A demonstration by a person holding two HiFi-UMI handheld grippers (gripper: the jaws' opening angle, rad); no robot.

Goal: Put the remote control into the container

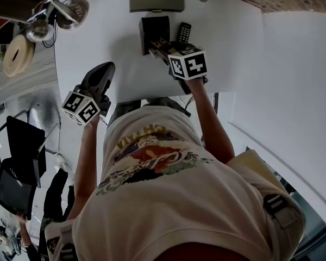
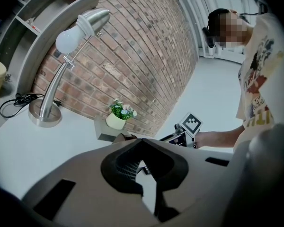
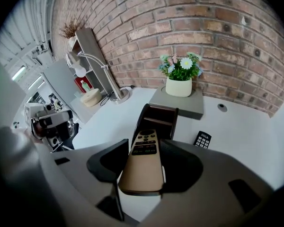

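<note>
**Fig.** White tabletop against a brick wall, w/ lamp and potted plant at the back. A dark, open-topped container stands upright near the middle, in front of the plant.

Task approx. halfway, by judgement: pickup done, insertion not yet. The remote is off the tabletop but outside the container.

R tool is tilted down over the tabletop and aimed at the container mouth. Its jaws stand wide yet are clamped on the remote, pads on its two long sides. The button end points fwd, close to the mouth; contact can't be told. Left to do: bring the button end over the opening, lower it in, let go.

L tool is held roughly level by the tabletop's near edge, jaws closed together, nothing between them.

A smaller black keypad lies flat beside the container, apart from both tools.
</note>
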